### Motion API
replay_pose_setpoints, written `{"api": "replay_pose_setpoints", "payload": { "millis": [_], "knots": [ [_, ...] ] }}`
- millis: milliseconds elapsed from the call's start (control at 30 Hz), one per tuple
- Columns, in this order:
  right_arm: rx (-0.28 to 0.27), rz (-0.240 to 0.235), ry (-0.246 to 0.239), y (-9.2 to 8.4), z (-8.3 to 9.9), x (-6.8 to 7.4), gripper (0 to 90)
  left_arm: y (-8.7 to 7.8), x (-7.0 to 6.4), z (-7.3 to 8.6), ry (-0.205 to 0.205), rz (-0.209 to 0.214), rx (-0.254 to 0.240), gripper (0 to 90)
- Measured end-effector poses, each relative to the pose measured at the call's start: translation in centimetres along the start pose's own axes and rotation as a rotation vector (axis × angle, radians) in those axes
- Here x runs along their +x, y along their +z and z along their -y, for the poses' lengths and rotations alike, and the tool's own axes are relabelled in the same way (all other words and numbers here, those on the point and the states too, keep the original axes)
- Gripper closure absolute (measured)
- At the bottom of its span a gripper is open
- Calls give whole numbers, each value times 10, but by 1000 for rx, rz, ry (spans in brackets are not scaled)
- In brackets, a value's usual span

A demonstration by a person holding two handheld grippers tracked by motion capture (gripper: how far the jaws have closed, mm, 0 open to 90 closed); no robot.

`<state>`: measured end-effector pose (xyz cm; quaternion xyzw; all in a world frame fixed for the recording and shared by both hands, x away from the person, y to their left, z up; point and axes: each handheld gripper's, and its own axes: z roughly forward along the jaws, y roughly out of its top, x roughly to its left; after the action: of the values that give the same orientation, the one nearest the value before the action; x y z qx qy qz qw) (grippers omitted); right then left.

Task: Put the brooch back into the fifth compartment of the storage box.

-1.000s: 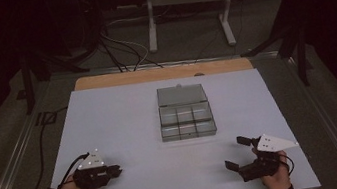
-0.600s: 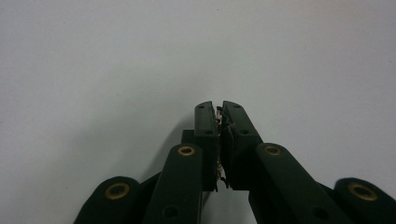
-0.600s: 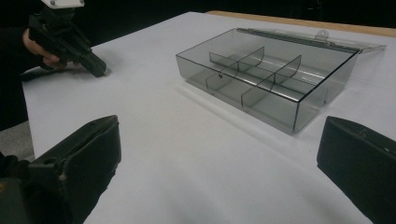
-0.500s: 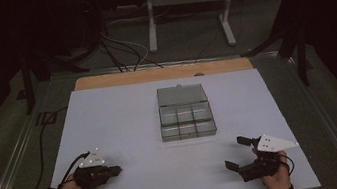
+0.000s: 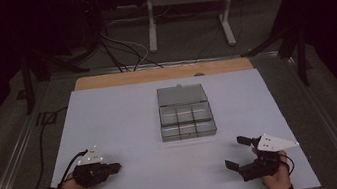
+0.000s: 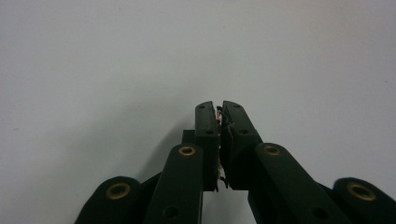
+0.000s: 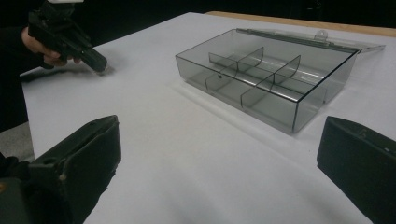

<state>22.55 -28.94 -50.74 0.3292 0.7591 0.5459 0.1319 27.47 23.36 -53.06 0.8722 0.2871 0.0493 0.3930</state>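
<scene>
Left tongs (image 5: 116,167) rest pressed together and empty near the worktop's (image 5: 123,111) front-left corner, while the right tongs (image 5: 238,154) gape wide and empty near its front-right corner. A clear compartment box (image 5: 184,112), lid open, sits mid-worktop on the pale sheet; beyond the far wooden edge (image 5: 153,74), cables (image 5: 119,46) and a metal stand (image 5: 188,0) occupy the dark floor.

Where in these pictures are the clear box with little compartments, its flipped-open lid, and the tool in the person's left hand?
Compartment box (image 7: 261,88), right gripper view, on a middle divider.
Lid (image 5: 181,95), high view, on the open panel's centre.
Left tool (image 5: 115,168), high view, at the tip of its closed jaws.
</scene>
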Motion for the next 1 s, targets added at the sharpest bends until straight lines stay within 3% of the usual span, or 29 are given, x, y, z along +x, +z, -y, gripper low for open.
{"api": "replay_pose_setpoints", "payload": {
  "millis": [200, 500, 1000],
  "knots": [
    [3, 1, -3, 0, 0, 0, 0, -2, 1, -3, -15, -7, -40, 877],
    [1, 2, 2, 0, 0, 0, 0, -2, 3, -11, -46, -5, -53, 881],
    [1, 1, 0, 1, 0, 0, 0, 1, 1, -29, -38, 13, -70, 880]
  ]
}}
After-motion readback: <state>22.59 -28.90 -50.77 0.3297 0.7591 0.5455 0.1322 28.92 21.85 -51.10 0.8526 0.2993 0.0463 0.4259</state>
